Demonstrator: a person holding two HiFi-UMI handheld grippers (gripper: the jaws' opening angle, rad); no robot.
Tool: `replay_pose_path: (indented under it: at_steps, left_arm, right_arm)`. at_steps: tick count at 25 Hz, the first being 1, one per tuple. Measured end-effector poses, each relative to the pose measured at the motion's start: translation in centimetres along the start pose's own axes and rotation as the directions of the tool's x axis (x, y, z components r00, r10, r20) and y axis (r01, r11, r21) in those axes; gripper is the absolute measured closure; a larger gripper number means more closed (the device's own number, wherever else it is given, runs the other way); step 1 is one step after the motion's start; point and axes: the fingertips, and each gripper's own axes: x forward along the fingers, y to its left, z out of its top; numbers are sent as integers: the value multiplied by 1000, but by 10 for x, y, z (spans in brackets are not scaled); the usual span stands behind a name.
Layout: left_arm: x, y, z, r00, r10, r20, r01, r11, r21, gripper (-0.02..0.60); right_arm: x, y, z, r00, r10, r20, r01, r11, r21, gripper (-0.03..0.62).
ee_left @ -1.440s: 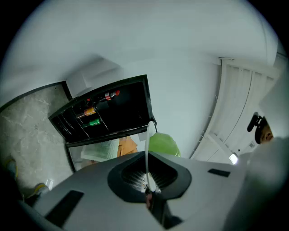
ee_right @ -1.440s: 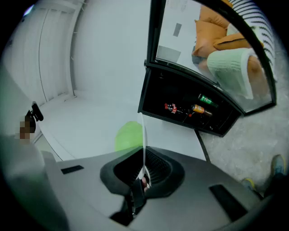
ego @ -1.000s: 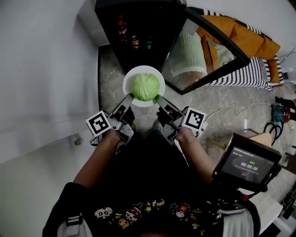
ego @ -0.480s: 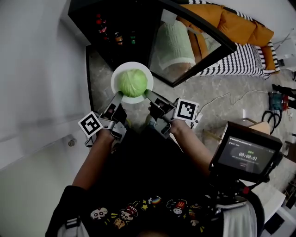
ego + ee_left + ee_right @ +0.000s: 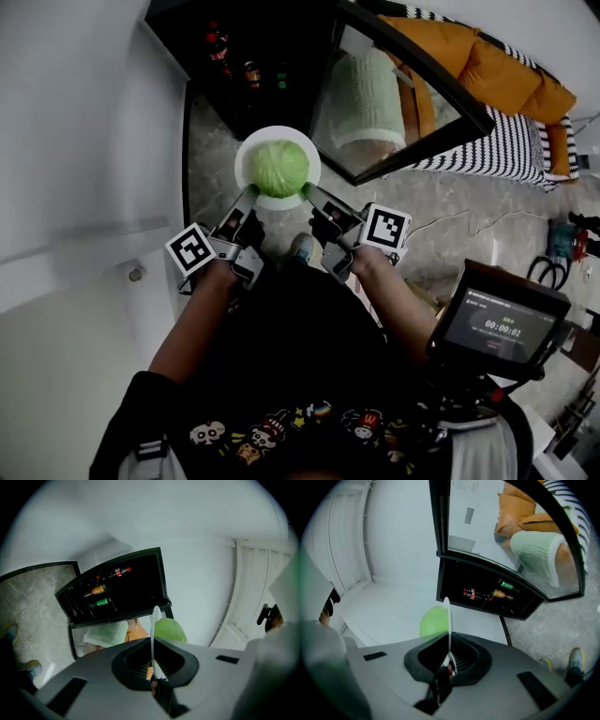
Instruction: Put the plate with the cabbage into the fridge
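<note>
Two pairs of jaws are pinching one white plate (image 5: 246,150) by its rim: the left gripper (image 5: 247,197) is biting the near-left edge and the right gripper (image 5: 310,192) the near-right edge. Each pair is closed tight on the thin rim, which is showing edge-on in both gripper views. The plate is hanging roughly level in the air between them, and a round pale-green cabbage (image 5: 278,167) is sitting at its middle. Behind the jaws, the marker cubes are facing up, with the person's bare forearms running back from them. The plate is hovering over the grey marbled floor (image 5: 208,155), just in front of the fridge (image 5: 281,37) and not yet inside it. The fridge is standing open, its interior dark, with a red-capped bottle and orange and green cans (image 5: 249,71) lined up on a shelf. Its glass door (image 5: 398,103) is swinging out to the right, reflecting orange cushions and pale green cloth. A white wall is running along the left. A striped sofa with orange cushions (image 5: 511,80) is lying beyond the door.
</note>
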Motion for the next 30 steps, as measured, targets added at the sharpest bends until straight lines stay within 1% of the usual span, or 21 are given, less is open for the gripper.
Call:
replay_pose_path:
  at_steps: [7, 10, 13, 17, 24, 30]
  left_arm:
    - [-6, -1, 4, 999, 1, 35, -1, 1000, -4, 574]
    - [-6, 0, 5, 999, 7, 34, -6, 1000, -6, 574]
    - [-3, -2, 5, 1000, 5, 21, -5, 1000, -1, 574]
    - [0, 0, 3, 1000, 6, 4, -6, 1000, -13, 574]
    - [7, -3, 3, 997, 1, -76, -2, 1000, -9, 574]
    - [11, -4, 5, 995, 12, -99, -12, 1000, -1, 574]
  right_arm:
    - [6, 3, -1, 999, 17, -28, -17, 1000, -18, 576]
    - [7, 3, -1, 1000, 12, -28, -13, 1000, -21, 576]
    - [5, 2, 1, 1000, 2, -14, -3, 1000, -10, 576]
    - [3, 0, 2, 1000, -10, 2, 10, 1000, 3, 576]
    - [-2, 2, 3, 997, -32, 74, 31, 999, 11, 576]
    - [-3, -1, 5, 994, -43, 104, 40, 999, 35, 576]
